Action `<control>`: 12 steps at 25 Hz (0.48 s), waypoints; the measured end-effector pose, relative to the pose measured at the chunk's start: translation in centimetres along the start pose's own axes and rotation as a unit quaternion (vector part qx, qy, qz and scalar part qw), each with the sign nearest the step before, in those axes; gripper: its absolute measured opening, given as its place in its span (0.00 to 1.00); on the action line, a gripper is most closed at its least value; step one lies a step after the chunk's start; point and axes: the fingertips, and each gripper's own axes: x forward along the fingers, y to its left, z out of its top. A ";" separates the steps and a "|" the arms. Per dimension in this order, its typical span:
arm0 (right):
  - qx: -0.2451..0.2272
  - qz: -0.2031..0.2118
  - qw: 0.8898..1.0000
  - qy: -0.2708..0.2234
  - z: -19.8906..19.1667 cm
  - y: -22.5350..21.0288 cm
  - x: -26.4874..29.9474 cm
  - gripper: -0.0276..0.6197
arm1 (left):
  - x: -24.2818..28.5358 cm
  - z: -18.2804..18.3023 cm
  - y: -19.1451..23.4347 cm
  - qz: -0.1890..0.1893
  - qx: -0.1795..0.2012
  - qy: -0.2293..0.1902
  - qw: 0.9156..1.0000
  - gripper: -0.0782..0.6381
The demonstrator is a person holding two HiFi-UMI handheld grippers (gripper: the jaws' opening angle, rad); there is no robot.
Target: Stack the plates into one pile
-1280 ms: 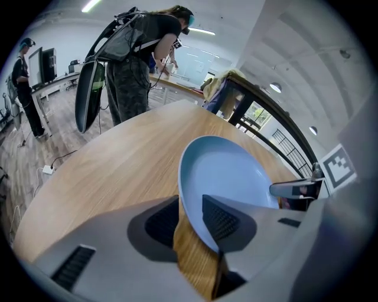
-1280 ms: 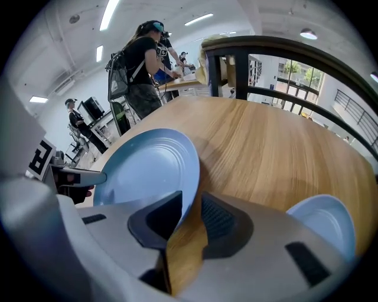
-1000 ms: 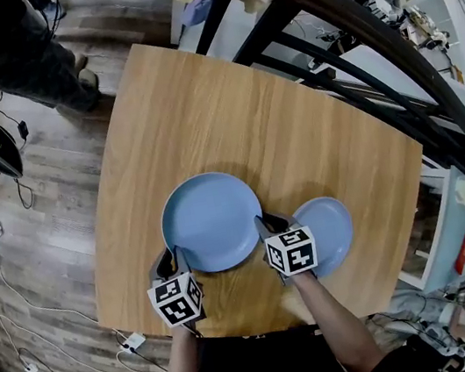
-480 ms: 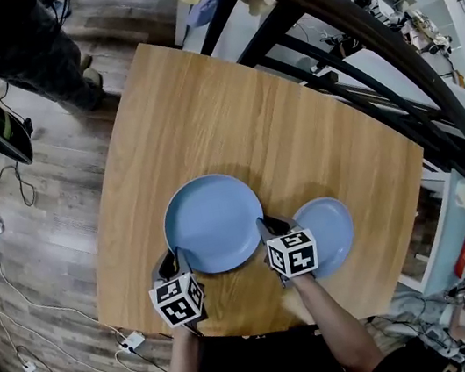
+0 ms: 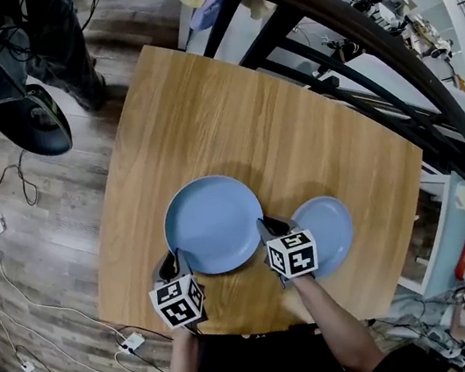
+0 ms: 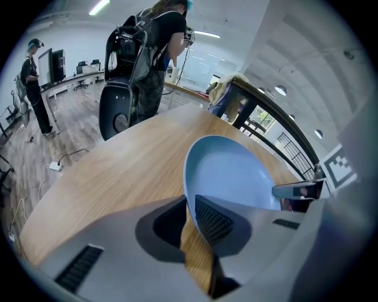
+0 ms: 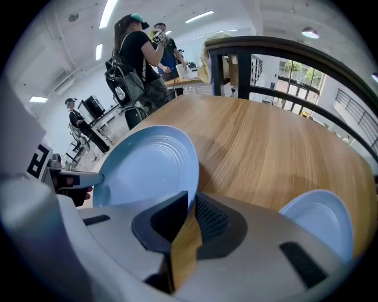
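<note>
Head view puts the large plate (image 5: 213, 223) near the front edge of the tabletop (image 5: 228, 110), just ahead of me, with the small plate (image 5: 329, 230) beside it to my right, apart from it or barely touching at the rims. I have the left tool (image 5: 174, 258) on the near-left rim of the large plate and the right tool (image 5: 268, 226) on its near-right rim.

Both sets of jaws have just been closing. In the left gripper view the plate's thin edge runs between the ribbed pads of the left tool (image 6: 189, 218), and the pads look clamped on it. The right gripper view shows the same for the right tool (image 7: 192, 215), clenched on the opposite rim.

I judge the step in hand to be the two-handed grasp on the large plate, with the stacking itself not yet done. Whether the plate has left the wood I cannot tell.

The next move calls for an even lift from both sides, then a short carry right and a centred set-down over the small plate (image 7: 322, 227). A wide plate on a narrower one will sit less steadily, so centring matters.

The large plate (image 7: 150, 165) is pale blue, smooth and glossy, shallow, with faint concentric rings and a thin upturned rim.
</note>
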 end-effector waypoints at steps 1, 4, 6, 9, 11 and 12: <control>0.000 0.001 1.000 -0.001 0.0 0.1 -0.1 0.13 | -0.1 0.0 0.0 0.000 0.000 -0.001 1.000 0.19; 0.000 0.003 1.000 -0.006 0.1 0.4 -0.5 0.13 | -0.7 0.1 0.0 0.002 0.001 -0.006 1.000 0.19; -0.001 0.005 1.000 -0.009 0.0 0.6 -0.8 0.13 | -1.2 0.0 0.0 0.003 0.002 -0.009 1.000 0.19; -0.004 0.005 1.000 -0.014 -0.1 0.9 -1.4 0.13 | -2.0 -0.1 0.0 0.005 0.004 -0.014 1.000 0.19; -0.005 0.005 1.000 -0.018 -0.1 1.1 -1.9 0.13 | -2.5 -0.2 -0.1 0.005 0.005 -0.018 1.000 0.19; -0.004 0.006 1.000 -0.020 -0.2 1.2 -2.1 0.13 | -2.8 -0.2 -0.2 0.005 0.005 -0.019 1.000 0.19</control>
